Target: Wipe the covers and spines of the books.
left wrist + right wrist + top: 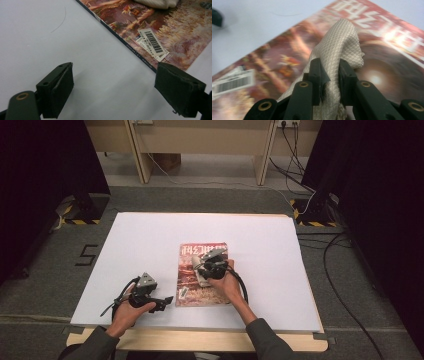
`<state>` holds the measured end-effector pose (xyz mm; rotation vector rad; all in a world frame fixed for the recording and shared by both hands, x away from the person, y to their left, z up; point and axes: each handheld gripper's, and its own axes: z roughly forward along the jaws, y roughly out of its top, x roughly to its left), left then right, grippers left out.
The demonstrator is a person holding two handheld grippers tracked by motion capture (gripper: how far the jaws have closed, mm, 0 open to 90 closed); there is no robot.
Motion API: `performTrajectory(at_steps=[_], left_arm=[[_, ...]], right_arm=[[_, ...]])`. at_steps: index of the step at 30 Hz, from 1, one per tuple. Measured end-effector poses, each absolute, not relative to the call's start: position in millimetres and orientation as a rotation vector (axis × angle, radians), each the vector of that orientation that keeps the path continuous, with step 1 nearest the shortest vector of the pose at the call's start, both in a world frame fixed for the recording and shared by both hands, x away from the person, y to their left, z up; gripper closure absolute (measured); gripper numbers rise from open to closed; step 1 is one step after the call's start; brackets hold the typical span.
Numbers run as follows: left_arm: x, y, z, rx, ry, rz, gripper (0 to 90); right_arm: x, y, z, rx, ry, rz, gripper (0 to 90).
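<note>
One magazine (202,275) under clamped cloth (337,45).

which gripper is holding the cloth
The right gripper: its jaws pinch the cream cloth over the magazine. The left gripper stands open over bare table beside it.

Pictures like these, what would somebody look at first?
Most eyes would go first to the reddish magazine lying in the middle of the white table. On top of it, the right gripper pinches a cream cloth with a criss-cross weave. The left gripper rests open on the table beside the magazine's left edge, near its barcode sticker.
</note>
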<state>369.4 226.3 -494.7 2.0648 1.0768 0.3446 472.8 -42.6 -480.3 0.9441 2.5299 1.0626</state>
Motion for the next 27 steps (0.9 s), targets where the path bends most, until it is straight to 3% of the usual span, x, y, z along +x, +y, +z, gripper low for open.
performTrajectory(at_steps=[13,22,27], left_arm=[[369,226,-495,2.065,1.077,0.344,14.9],[367,220,-494,2.061,1.055,0.339,14.9],[364,211,-496,2.089,1.018,0.323,14.9]], right_arm=[[504,-103,-478,1.149,2.381,0.995,75.9],[504,-94,-478,1.112,2.4,0.987,76.2],[526,-95,-478,1.181,2.35,0.979,76.2]])
